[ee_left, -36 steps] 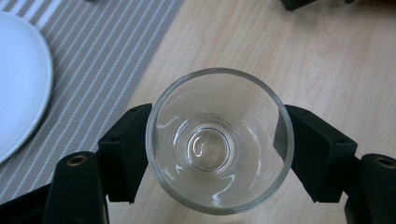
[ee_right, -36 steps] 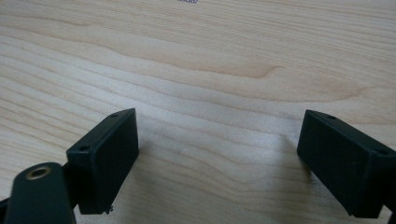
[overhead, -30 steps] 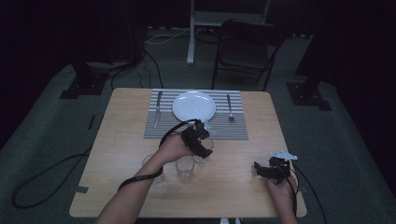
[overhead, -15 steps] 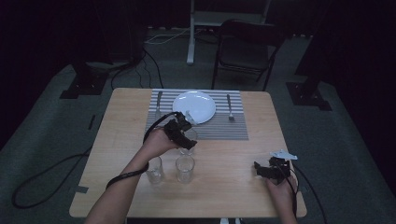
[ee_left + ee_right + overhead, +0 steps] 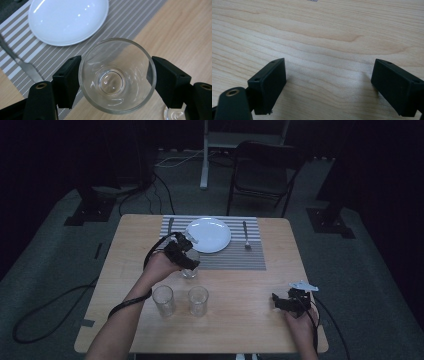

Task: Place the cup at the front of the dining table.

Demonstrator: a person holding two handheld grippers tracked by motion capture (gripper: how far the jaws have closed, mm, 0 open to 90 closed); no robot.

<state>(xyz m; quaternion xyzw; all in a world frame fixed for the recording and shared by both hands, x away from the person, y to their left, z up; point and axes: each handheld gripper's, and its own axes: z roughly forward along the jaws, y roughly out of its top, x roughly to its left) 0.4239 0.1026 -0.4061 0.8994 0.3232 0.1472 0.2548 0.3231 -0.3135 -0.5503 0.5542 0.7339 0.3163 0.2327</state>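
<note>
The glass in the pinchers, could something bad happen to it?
Maybe. The glass is smooth, and the left gripper holds it only by two sides, so it might slip. The white plate is close behind, so they could bump. Two other glasses stand nearby and could be knocked.

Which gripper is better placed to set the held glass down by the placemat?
Left. The left gripper is shut on the glass at the placemat edge; the right gripper rests open, far off.
</note>
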